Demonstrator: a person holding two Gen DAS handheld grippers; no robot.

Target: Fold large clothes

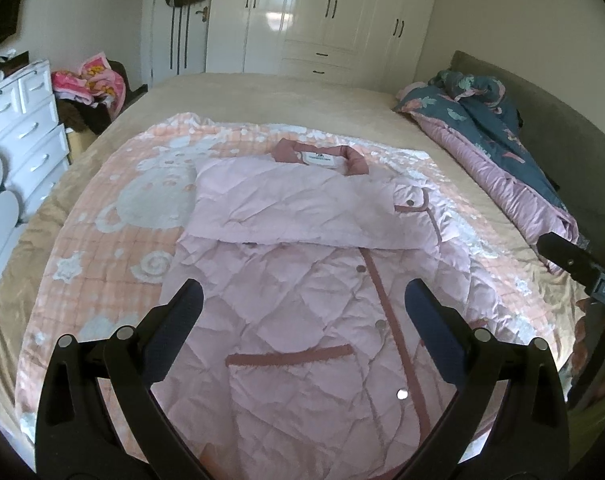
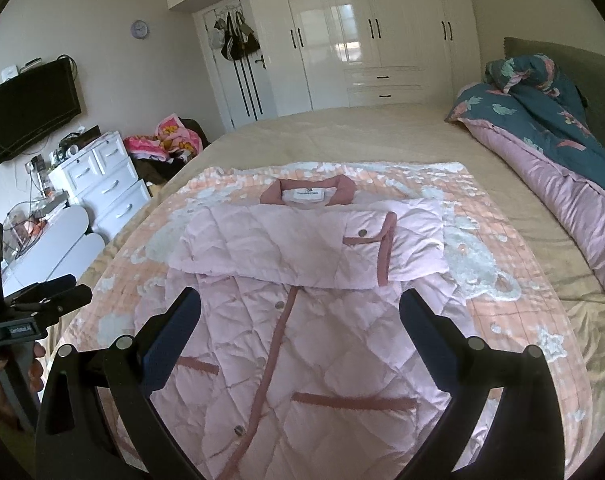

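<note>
While jaws gape — jacket (image 1: pixel 302 280) label (image 1: pixel 320 159) unreadable.

— Where's the jacket (image 1: pixel 302 280)?

— Straight ahead of both grippers, lying flat, below their spread fingers.

— Its look?

— Pale pink, quilted, darker pink trim and collar, snap buttons; both sleeves folded across the chest.

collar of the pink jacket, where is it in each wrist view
Left wrist: the collar sits just above centre, at the far end of the pink jacket, beyond the open left gripper.
Right wrist: the collar is near centre, beyond the open right gripper.
Shared landmark: the white wardrobe behind the bed.
</note>
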